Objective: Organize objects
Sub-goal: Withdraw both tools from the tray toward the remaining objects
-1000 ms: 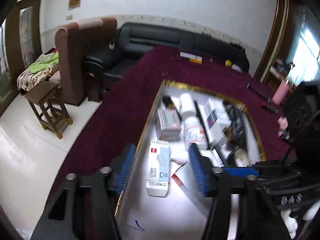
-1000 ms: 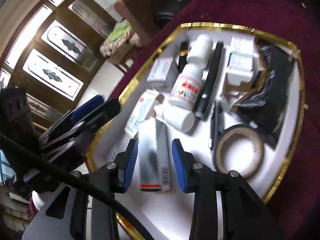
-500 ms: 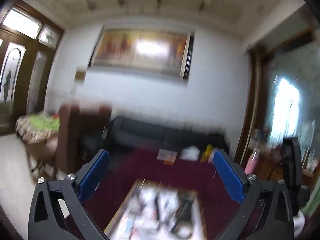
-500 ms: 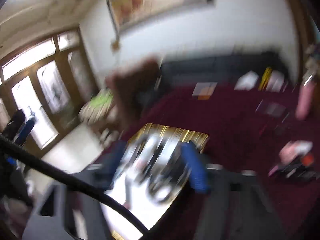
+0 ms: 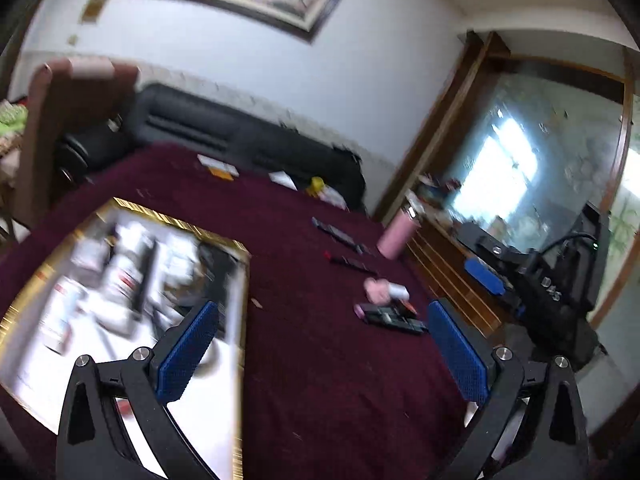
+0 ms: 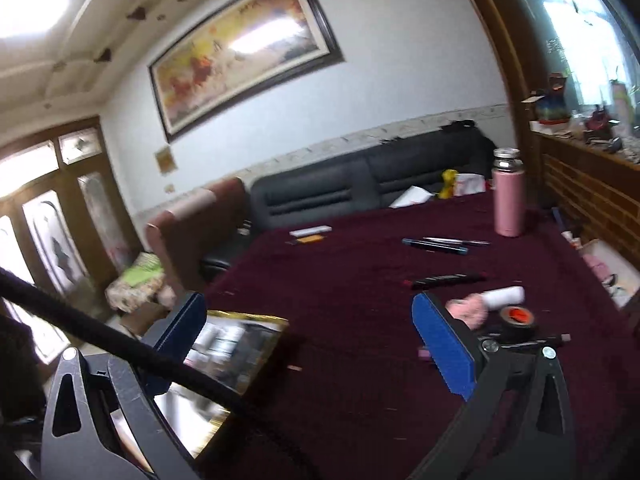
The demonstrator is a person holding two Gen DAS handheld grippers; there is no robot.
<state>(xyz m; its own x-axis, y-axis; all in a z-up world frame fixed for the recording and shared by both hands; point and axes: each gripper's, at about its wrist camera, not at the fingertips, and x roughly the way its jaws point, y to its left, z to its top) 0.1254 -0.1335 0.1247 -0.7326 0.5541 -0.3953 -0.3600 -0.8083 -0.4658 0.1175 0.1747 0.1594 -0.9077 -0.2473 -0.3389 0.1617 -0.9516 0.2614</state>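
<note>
Looking across the red desk (image 5: pixel 320 360), I see both claws up in the air with nothing in them. The left claw (image 5: pixel 320 352) has its blue pads spread as wide as they go. The right claw (image 6: pixel 312 344) is opening too, and nothing sits between its pads.

The white tray with the gold rim (image 5: pixel 240 320) is at the lower left of both views. It is full of boxes and bottles, but they are too blurry to name. More things lie loose at the right of the frames: black pens (image 6: pixel 444 280), a pink fluffy thing (image 6: pixel 468 308), a roll of black tape (image 6: pixel 518 318) and a tall pink bottle (image 6: pixel 509 204).

I think a fast swing could go wrong here. A claw might bump the pink bottle and tip it, or push the pens off the desk.

Both claws point a little downward, toward the far side of the desk.
</note>
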